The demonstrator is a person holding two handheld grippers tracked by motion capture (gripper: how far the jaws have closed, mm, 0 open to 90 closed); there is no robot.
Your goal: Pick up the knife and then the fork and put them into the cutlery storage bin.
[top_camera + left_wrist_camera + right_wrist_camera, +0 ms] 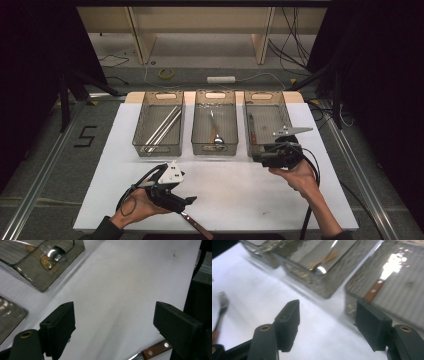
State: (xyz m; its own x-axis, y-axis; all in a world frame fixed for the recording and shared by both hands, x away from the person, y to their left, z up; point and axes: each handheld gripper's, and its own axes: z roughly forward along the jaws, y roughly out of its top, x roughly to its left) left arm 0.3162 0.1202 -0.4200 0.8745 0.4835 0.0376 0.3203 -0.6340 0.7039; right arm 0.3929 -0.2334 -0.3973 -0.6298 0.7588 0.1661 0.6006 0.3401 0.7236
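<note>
My left gripper [187,201] hovers low over the near left of the white table [235,185], its jaws open and nothing between them; its own view looks along the open left gripper [115,310] at bare table. A knife with a wooden handle [196,226] lies just beside it at the front edge, and the riveted handle [156,350] shows under the right jaw. My right gripper [260,155] is at the front of the right basket [267,125], open and holding nothing [327,306]. A fork [222,303] lies on the table off to its left.
Three metal mesh baskets stand in a row at the back. The left basket [159,125] holds long metal sticks, the middle basket [215,125] a spoon [322,268], and the right one a wooden-handled knife [374,288]. Cables trail from both grippers.
</note>
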